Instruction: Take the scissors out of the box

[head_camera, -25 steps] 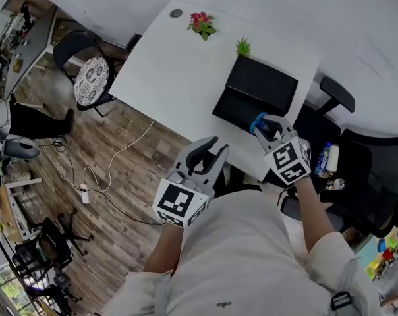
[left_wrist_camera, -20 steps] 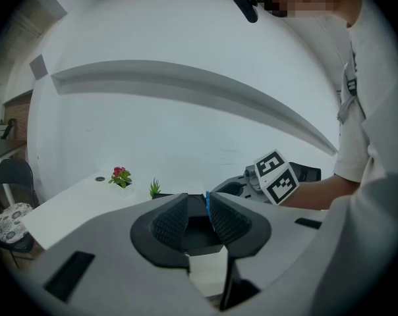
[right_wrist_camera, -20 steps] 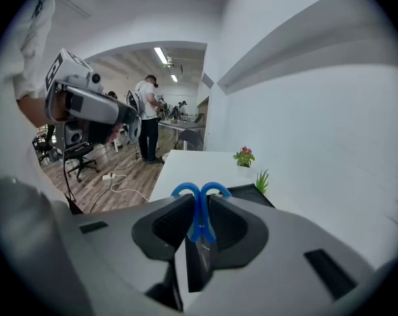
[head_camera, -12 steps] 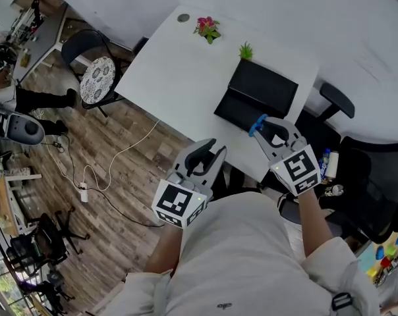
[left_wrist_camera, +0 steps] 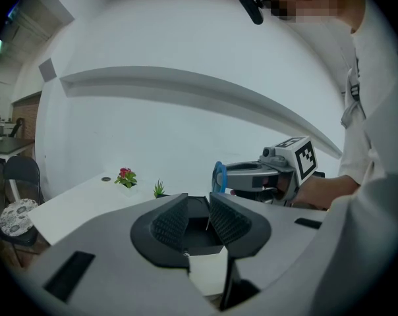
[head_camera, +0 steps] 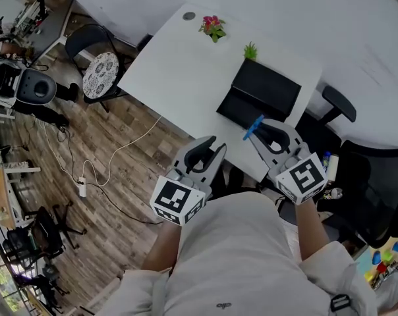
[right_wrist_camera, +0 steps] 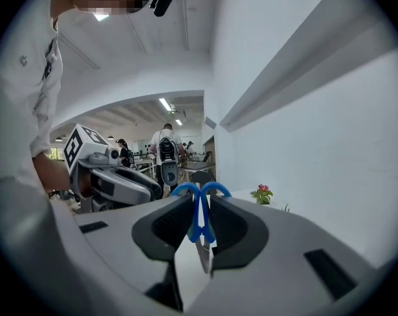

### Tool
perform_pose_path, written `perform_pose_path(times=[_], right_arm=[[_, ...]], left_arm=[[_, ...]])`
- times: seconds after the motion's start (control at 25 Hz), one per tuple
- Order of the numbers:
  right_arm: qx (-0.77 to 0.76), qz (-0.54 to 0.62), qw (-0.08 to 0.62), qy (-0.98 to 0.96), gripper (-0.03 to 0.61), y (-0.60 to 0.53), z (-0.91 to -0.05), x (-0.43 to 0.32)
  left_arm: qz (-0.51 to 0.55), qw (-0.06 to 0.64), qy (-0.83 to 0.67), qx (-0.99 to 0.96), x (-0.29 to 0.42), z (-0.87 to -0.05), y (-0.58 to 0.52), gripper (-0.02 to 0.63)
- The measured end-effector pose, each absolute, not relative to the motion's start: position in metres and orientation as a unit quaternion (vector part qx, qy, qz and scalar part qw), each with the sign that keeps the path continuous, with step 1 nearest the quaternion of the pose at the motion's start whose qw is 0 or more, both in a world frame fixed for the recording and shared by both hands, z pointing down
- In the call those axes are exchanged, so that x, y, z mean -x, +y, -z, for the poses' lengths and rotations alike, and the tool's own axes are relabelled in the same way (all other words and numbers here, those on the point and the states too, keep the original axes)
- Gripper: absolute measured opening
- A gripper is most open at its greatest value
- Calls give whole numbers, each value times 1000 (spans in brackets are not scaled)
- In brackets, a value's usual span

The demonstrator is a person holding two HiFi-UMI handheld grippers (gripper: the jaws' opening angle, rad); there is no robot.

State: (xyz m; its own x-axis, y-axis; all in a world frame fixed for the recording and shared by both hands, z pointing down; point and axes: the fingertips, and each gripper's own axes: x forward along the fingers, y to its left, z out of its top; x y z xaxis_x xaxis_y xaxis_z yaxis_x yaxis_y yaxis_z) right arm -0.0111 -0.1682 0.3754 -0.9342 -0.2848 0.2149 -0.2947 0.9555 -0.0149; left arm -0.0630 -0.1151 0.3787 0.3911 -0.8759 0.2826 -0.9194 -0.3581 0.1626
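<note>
The scissors (head_camera: 253, 128) have blue handles, and my right gripper (head_camera: 263, 132) is shut on them, holding them in the air above the near edge of the open black box (head_camera: 259, 92). In the right gripper view the blue handle loops (right_wrist_camera: 199, 199) stick out past the pads and the blade hangs down between the jaws. My left gripper (head_camera: 209, 151) hovers off the table's near edge, left of the box, open with nothing in it. In the left gripper view its pads (left_wrist_camera: 169, 221) stand apart, and the right gripper (left_wrist_camera: 220, 178) with the scissors shows beyond them.
The box lies at the right end of a white table (head_camera: 179, 64). A pink flower pot (head_camera: 213, 26) and a small green plant (head_camera: 250, 49) stand at its far edge. Black office chairs (head_camera: 370, 176) are on the right, a patterned-cushion chair (head_camera: 97, 74) on the left.
My right gripper has risen out of the box with the scissors and drawn back toward the person. The left gripper has stayed where it was.
</note>
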Motion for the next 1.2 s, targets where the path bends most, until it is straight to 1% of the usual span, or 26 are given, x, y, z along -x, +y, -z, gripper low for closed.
perform_pose_path(times=[0.16,0.32,1.0,1.08,1.2], right_arm=[[-140,-30,82,-986,87,-162,-366,16],[-130,-31,72,-988,86,-157,-359,20],[-114,-41,67,-990,84,-151,-356,41],[-114,-41,68,-990,84,-151,-357,41],[-113,-41,69,-990,84,-151,-357,40]], left_arm=[[-71,150,-549,-820,67,-377,-115,112],[-70,147,-551,-819,70,-377,-116,112],[-70,147,-563,-810,89,-374,-112,110],[-69,144,-564,-810,90,-373,-111,84],[-68,141,-567,-809,91,-371,-111,63]])
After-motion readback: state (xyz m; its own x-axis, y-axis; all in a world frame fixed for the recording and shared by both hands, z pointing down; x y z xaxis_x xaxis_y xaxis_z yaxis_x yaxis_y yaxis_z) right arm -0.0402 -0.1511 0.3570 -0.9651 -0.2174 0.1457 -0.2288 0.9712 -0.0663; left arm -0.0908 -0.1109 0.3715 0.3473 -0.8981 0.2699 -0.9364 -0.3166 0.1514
